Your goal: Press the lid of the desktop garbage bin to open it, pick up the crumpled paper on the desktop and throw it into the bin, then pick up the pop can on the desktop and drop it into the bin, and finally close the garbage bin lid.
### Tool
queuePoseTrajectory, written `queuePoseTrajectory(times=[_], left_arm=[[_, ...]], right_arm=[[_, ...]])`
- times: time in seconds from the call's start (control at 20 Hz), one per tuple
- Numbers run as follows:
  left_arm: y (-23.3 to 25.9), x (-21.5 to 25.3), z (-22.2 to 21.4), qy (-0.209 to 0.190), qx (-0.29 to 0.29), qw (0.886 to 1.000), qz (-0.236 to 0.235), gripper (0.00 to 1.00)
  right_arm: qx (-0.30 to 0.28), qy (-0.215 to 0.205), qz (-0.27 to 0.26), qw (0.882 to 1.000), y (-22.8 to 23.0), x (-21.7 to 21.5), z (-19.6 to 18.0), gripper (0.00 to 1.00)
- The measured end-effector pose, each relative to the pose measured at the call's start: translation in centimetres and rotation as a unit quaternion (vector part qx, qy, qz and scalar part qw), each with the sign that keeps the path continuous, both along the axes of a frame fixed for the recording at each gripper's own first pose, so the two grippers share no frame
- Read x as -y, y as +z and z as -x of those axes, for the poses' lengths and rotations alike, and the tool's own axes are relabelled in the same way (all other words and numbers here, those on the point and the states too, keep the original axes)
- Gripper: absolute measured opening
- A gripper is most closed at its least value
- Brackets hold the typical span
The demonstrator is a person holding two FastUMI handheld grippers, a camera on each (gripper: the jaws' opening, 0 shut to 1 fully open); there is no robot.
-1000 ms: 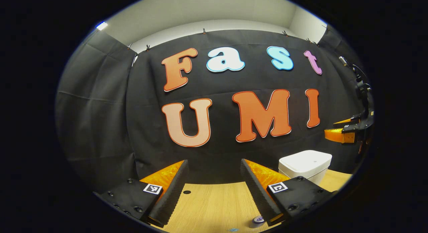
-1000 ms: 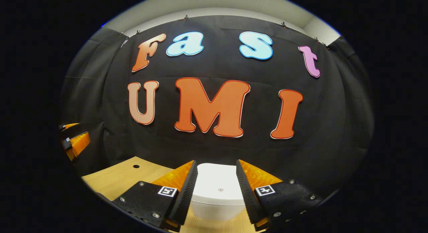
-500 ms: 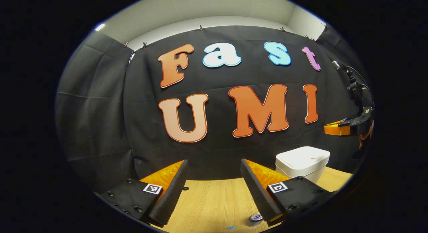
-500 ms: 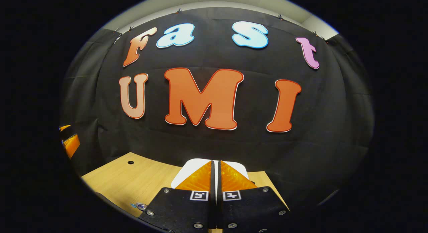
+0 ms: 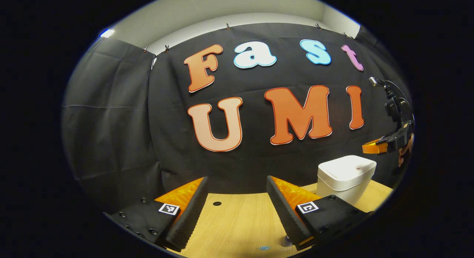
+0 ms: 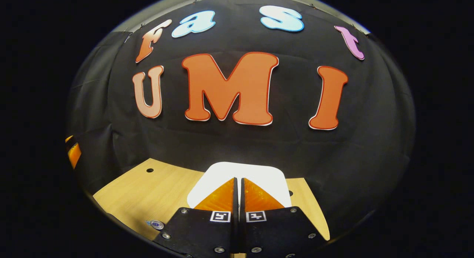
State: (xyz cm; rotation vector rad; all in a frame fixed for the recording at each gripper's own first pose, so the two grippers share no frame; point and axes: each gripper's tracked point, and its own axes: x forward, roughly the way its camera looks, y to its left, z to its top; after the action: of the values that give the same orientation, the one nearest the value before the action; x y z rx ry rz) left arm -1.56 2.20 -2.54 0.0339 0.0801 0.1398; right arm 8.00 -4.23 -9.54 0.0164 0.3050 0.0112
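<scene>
Overhead, closed right tongs (image 6: 239, 180), white bin (image 6: 222, 173)

A light wooden desktop (image 5: 240, 224) with a fine straight grain runs across the bottom of the left gripper view, and there's a small dark round hole (image 5: 217, 204) set in it near the back edge. A tiny blue speck (image 5: 264, 247) sits on the wood close to the front. Black wrinkled cloth (image 5: 111, 113) hangs behind as the wall, pinned along its top edge by small metal clips (image 5: 227, 26), with a pale off-white wall strip (image 5: 222, 6) above. Over in the right gripper view, the same wood (image 6: 148, 191) shows another hole (image 6: 149, 170).
</scene>
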Motion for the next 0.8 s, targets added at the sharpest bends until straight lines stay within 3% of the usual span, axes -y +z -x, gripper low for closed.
queuePoseTrajectory(times=[0.5, 0.8], left_arm=[[-1.5, -0.2, 1.1, 0.031, -0.026, 0.999, -0.005, 1.00], [-2.3, 0.7, 1.1, 0.040, -0.039, 0.998, -0.001, 0.99]], right_arm=[[-0.075, 0.027, 0.007, 0.997, -5.7, -0.4, -1.3, 0.01], [-0.066, 0.029, -0.006, 0.997, -6.1, -0.2, -1.7, 0.01]])
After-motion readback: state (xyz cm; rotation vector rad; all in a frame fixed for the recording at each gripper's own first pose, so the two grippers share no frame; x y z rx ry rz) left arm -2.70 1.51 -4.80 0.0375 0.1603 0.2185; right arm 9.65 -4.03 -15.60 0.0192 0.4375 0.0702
